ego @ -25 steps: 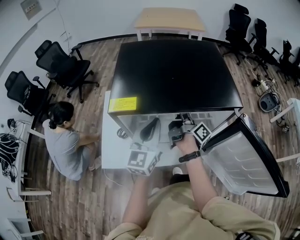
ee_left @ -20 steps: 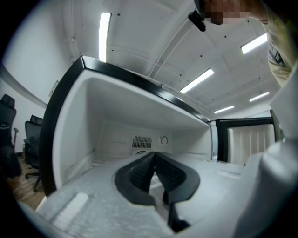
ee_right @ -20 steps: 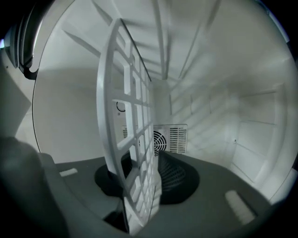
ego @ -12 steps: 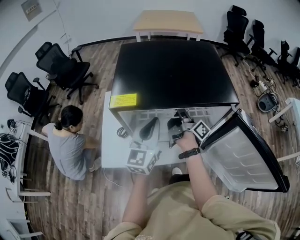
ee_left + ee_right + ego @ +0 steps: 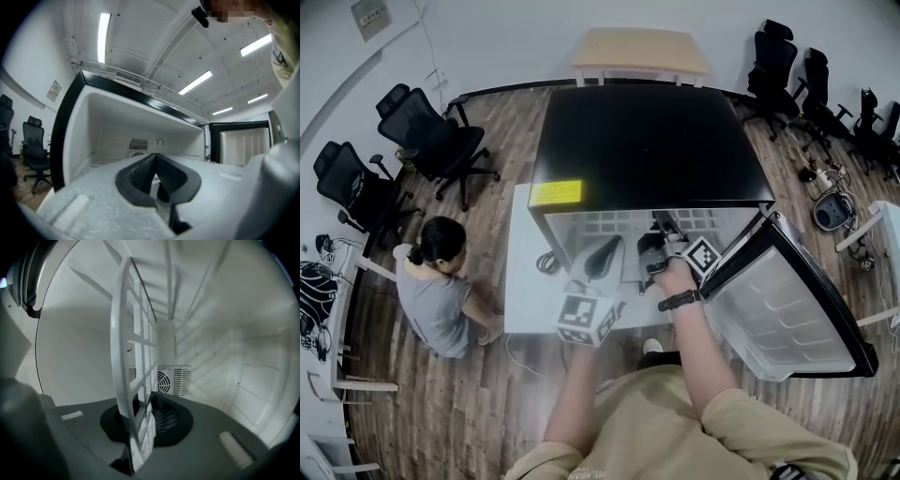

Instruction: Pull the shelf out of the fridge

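The fridge (image 5: 647, 141) has a black top, and its door (image 5: 787, 309) stands open to the right. A white grid shelf (image 5: 619, 223) shows at the fridge's front edge. My right gripper (image 5: 661, 246) reaches into the opening and is shut on the shelf's front edge. In the right gripper view the shelf (image 5: 136, 371) stands edge-on between the dark pads, with the right gripper (image 5: 143, 416) clamped on it. My left gripper (image 5: 605, 258) hangs in front of the opening, left of the right one. In its own view the left gripper (image 5: 156, 164) has its tips together on nothing, facing the fridge's white interior (image 5: 140, 136).
A person (image 5: 441, 291) sits on the wood floor left of the fridge. Black office chairs (image 5: 431, 131) stand at the far left and far right, and a wooden table (image 5: 639, 52) stands behind the fridge. A fan vent (image 5: 173, 379) sits on the fridge's back wall.
More of the white grid shelf shows below the fridge's top edge than a second ago. My left gripper has moved up closer to the opening. The seated person has turned.
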### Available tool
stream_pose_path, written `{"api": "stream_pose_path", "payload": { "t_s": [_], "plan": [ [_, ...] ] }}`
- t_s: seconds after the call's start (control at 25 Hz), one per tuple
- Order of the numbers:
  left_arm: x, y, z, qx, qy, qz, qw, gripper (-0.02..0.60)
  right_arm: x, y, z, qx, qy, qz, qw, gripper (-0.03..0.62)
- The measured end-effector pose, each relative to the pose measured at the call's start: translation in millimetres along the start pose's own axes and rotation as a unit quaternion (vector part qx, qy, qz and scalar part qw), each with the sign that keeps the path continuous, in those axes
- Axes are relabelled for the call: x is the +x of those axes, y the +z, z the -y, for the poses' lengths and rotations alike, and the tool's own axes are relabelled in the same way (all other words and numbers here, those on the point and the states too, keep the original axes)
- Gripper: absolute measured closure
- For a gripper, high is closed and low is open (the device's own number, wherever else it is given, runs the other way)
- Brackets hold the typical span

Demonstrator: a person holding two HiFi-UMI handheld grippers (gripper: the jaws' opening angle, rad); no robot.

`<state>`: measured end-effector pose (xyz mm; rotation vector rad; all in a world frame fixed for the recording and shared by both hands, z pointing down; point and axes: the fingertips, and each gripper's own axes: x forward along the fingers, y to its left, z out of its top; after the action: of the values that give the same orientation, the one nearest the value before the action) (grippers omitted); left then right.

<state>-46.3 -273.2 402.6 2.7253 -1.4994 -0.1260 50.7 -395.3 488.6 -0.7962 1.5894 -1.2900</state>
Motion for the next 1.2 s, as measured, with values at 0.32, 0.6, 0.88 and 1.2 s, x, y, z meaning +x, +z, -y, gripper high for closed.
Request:
{"api": "stream_pose_path", "payload": {
  "t_s": [0.32, 0.6, 0.88, 1.2],
  "plan": [
    [0.9, 1.6, 11.3, -0.003, -0.015, 0.003, 0.9999, 0.583, -1.4, 0.0, -0.3, -0.012, 0.003, -0.013, 1.0, 0.553],
    [-11.7, 5.4, 9.6, -0.008, -0.014, 0.008, 0.9998, 0.583, -4.9, -1.7, -0.5, -0.005, -0.002, -0.007, 1.0, 0.551],
    [-29.7, 5.6, 5.4, -0.024, -0.013, 0.012, 0.9996, 0.583, -27.7, -10.7, -5.1, -0.009, -0.003, -0.004, 1.0, 0.551],
    [-55.9, 2.2, 22.1, -0.039, -0.037, 0.008, 0.9985, 0.583, -71.6, -27.8, -17.9, -0.005, 0.012, 0.009, 1.0, 0.553]
  ]
}}
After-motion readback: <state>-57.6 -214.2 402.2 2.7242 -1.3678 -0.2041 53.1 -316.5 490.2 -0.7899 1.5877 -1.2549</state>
